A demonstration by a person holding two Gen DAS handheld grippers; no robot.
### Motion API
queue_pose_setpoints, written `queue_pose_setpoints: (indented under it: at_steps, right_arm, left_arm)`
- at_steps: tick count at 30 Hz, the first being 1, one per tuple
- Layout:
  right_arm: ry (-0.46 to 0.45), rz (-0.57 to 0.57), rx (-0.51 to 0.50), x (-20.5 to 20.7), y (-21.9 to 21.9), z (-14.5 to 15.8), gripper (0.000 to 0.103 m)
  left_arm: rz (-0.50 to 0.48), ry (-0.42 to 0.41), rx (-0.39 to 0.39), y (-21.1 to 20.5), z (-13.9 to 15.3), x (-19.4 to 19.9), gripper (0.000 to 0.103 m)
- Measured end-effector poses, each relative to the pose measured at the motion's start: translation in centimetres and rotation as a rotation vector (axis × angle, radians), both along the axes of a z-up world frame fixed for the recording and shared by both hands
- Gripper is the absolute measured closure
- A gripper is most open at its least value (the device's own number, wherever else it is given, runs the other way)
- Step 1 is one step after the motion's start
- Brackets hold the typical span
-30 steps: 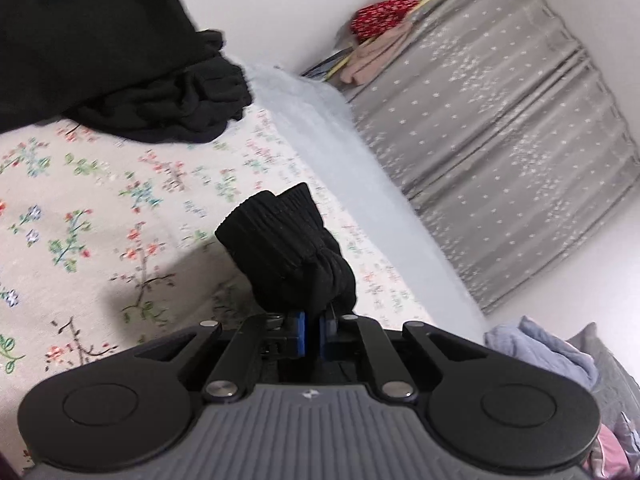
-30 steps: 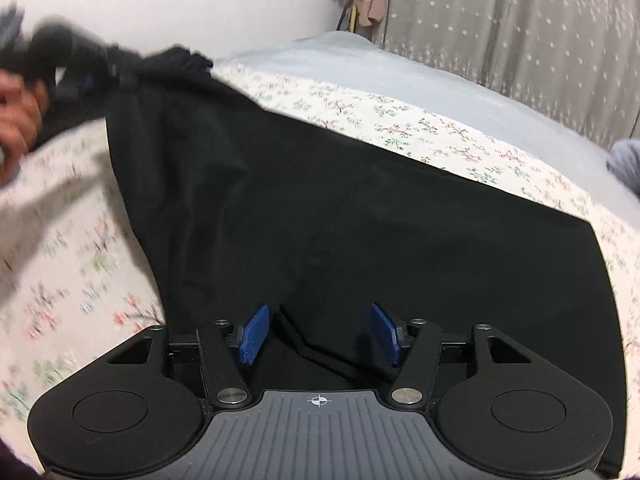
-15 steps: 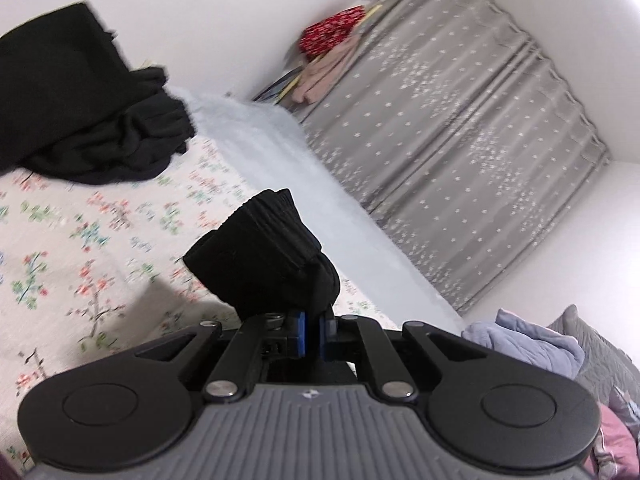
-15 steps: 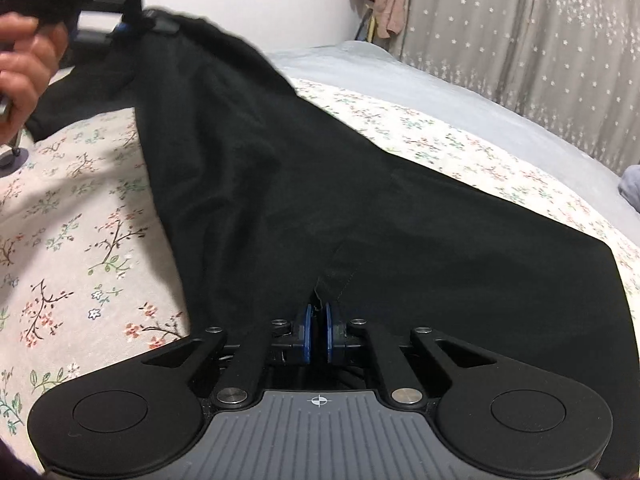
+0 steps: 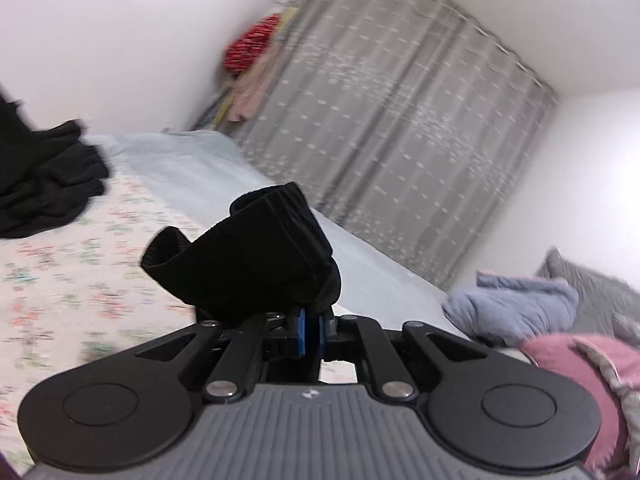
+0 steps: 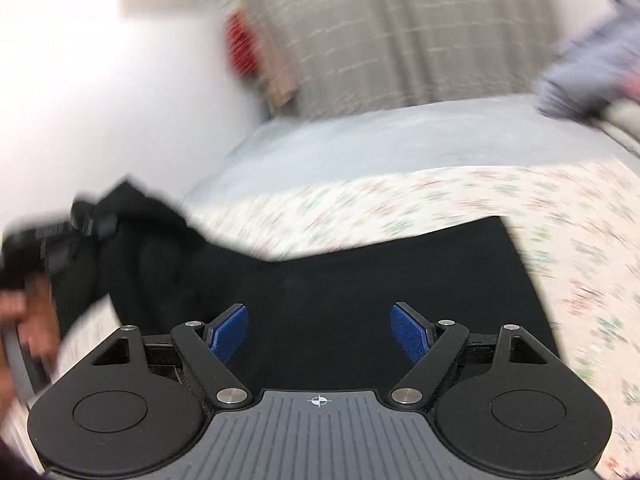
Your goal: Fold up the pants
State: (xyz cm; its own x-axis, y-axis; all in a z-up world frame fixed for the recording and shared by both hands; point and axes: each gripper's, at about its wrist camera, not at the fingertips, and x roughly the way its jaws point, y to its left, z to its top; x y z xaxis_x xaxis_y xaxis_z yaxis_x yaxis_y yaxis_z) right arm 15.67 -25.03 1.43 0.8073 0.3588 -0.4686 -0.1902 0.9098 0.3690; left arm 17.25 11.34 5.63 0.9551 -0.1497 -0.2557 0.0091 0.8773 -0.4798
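The black pants point(image 6: 360, 292) lie across the floral bed sheet point(image 6: 580, 240) in the blurred right wrist view. My left gripper point(image 5: 310, 334) is shut on the pants' elastic waistband point(image 5: 248, 256) and holds it lifted above the bed. That gripper also shows at the left edge of the right wrist view point(image 6: 60, 236), held by a hand, with the pants hanging from it. My right gripper point(image 6: 320, 334) is open, its blue pads point(image 6: 230, 332) spread just over the black fabric, holding nothing.
A pile of other black clothes point(image 5: 44, 184) lies at the far left of the bed. A lilac garment point(image 5: 516, 304) and a pink one point(image 5: 580, 364) lie at the right. Grey curtains point(image 5: 400, 120) hang behind a pale blue sheet point(image 5: 192, 160).
My right gripper, shut on the pants half a second ago, has opened and let go. My left gripper has lifted the waistband higher and swung; both views are motion-blurred.
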Motion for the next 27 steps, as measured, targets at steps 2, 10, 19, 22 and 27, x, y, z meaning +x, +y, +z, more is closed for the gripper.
queue_pose_setpoints:
  at_steps: [2,10,19,22,27]
  right_arm:
    - [0.005,-0.063,0.078,-0.2,-3.0,0.2,0.023]
    - [-0.01,-0.226,0.223,-1.4,-11.0,0.7,0.022]
    - [0.107,-0.349,0.316,-0.2,-14.9,-3.1,0.021]
    - [0.121,-0.328,0.322,0.5,-14.9,-3.3,0.02]
    - [0.134,-0.274,0.37,2.2,-13.9,-3.8,0.018]
  left_arm:
    - [-0.049,-0.014,0.048,-3.9,0.7,0.6,0.079]
    - [-0.218,0.008,0.265,-21.5,-1.8,2.6,0.079]
    - [-0.398,0.205,0.333,-30.0,-9.9,3.2,0.066]
    - [-0.444,0.22,0.26,-27.6,-9.1,2.9,0.05]
    - [-0.535,0.149,0.217,-25.5,-7.2,1.5,0.014]
